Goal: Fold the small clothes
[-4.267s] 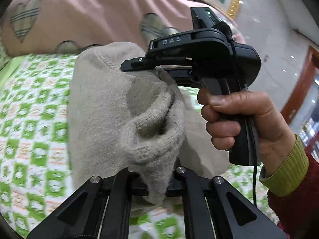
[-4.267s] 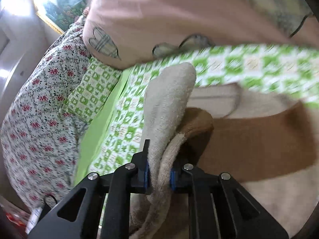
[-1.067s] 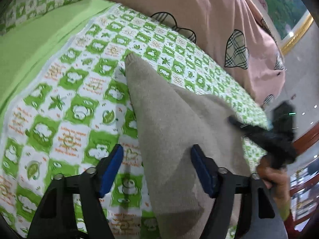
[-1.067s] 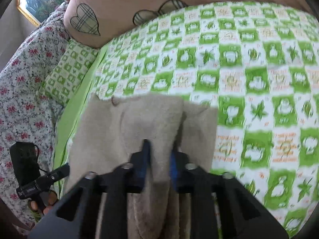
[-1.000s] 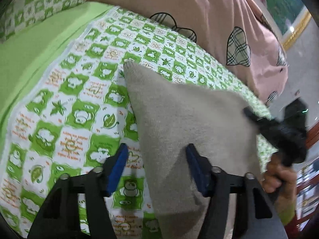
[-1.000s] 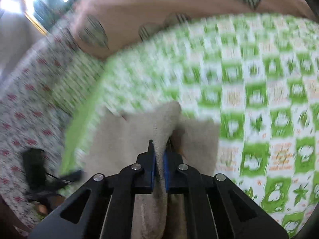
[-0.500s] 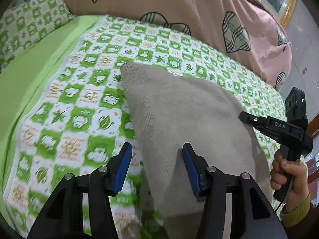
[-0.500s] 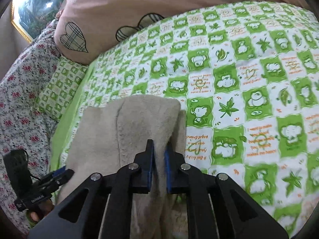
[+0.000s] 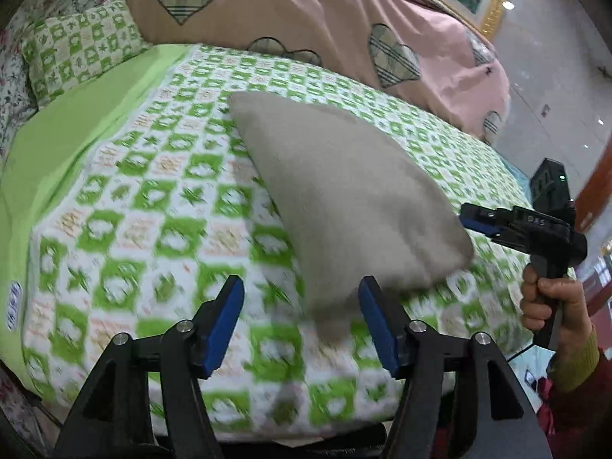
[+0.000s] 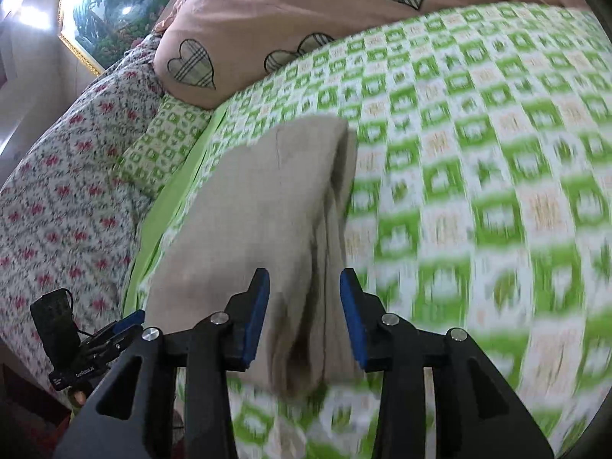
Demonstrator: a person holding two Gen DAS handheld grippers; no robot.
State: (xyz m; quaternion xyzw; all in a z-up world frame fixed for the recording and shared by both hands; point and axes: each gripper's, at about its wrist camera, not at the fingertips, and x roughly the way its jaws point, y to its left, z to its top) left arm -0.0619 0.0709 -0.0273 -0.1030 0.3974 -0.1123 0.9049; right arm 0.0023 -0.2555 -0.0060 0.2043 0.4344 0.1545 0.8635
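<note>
A folded beige knit garment lies flat on the green-and-white checked bedspread. My left gripper is open, its blue pads either side of the garment's near corner and drawn back from it. The right gripper shows in the left wrist view, held in a hand just off the garment's right edge. In the right wrist view the garment lies ahead, and my right gripper is open with the near folded edge between its pads, not clamped. The left gripper also shows there, at lower left.
A pink quilt with plaid hearts lies along the far side of the bed. A green checked pillow and a floral pillow sit at the head. The bed's near edge is just below my left gripper.
My right gripper has opened and let go of the garment's folded edge. Both grippers have drawn back toward the bed's edges. The garment now rests flat on the bedspread.
</note>
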